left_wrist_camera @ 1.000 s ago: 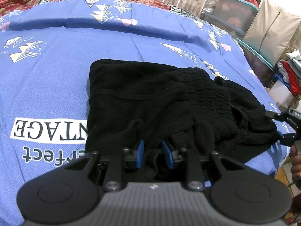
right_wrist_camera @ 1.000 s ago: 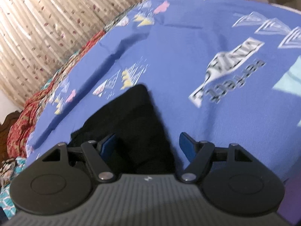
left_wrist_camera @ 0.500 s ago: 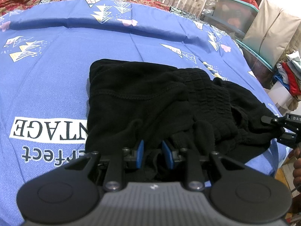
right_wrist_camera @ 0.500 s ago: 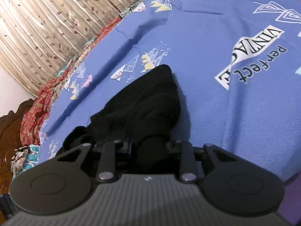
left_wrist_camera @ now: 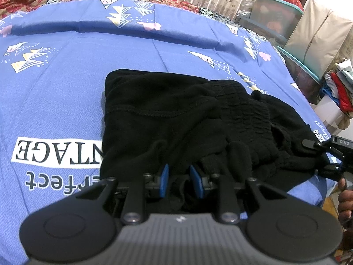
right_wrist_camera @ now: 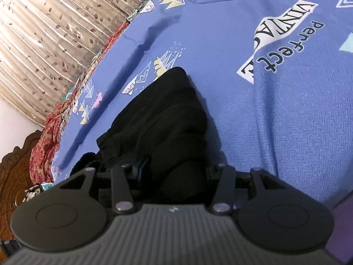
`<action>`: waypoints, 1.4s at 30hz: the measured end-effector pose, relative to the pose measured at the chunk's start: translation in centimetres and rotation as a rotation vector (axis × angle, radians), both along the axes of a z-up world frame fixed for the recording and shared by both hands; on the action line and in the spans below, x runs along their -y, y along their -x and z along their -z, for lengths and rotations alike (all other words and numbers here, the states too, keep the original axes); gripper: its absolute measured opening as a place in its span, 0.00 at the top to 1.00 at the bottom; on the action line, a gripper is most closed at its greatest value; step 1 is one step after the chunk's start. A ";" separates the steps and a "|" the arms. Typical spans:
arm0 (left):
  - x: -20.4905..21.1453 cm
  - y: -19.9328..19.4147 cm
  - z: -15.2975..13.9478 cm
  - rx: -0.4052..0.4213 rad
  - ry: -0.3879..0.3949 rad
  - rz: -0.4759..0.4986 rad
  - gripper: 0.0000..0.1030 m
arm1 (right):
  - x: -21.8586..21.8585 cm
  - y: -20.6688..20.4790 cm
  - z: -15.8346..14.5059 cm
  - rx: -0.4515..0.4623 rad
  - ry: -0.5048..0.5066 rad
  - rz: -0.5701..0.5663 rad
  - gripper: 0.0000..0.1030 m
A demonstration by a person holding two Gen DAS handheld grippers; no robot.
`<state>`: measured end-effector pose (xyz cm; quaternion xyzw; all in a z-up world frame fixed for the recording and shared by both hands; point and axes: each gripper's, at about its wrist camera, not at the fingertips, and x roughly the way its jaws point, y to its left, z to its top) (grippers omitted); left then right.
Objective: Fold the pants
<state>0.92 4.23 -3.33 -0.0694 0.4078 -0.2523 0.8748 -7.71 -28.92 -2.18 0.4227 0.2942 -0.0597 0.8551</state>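
While bunched black fleece pants [left_wrist_camera: 176, 114] lie on your blue printed bedsheet [left_wrist_camera: 66, 88], left gripper [left_wrist_camera: 179, 182] pinches near hem; right gripper [right_wrist_camera: 174, 172], jaws just reopened slightly, clamps thick fold.

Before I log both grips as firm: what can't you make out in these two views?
- Right wrist view: right gripper pads, buried in the black pants.
- Left wrist view: left gripper fingertips sunk in cloth; the hand is cut by the frame edge.
- Pants' underside, hidden against the bedsheet.
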 end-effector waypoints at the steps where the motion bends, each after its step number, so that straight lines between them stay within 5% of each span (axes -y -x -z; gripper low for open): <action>1: 0.0 0.0 0.0 0.000 -0.001 0.000 0.76 | 0.1 0.0 0.0 -0.004 -0.002 -0.003 0.62; 3: 0.0 0.0 0.0 0.000 -0.001 0.000 0.76 | 0.0 0.0 -0.1 -0.001 -0.015 -0.016 0.74; 5: 0.1 0.0 0.0 0.001 -0.003 0.001 0.76 | -0.2 0.1 -0.3 0.013 -0.028 -0.025 0.74; 13: 0.1 -0.1 0.1 0.001 -0.005 0.003 0.76 | 0.6 0.2 1.5 0.022 -0.189 0.033 0.62; 24: 0.2 0.0 0.1 0.002 -0.006 0.003 0.76 | 0.1 -0.1 0.9 0.014 -0.166 0.041 0.56; 28: 0.2 0.0 0.1 0.001 -0.005 0.003 0.76 | -0.1 -0.2 0.5 0.006 -0.166 0.015 0.69; 32: 0.2 0.0 0.1 0.001 -0.006 0.003 0.76 | -0.6 -0.2 0.2 0.020 -0.135 -0.001 0.68; 36: 0.2 -0.1 0.1 0.002 -0.006 0.004 0.76 | -0.1 0.2 1.6 0.022 -0.214 0.061 0.59; 40: 0.1 -0.1 0.1 0.002 -0.006 0.004 0.76 | -0.1 0.1 1.4 0.019 -0.206 0.044 0.59; 42: 0.1 -0.1 0.1 0.002 -0.006 0.004 0.76 | -0.1 0.0 1.2 0.008 -0.186 0.029 0.68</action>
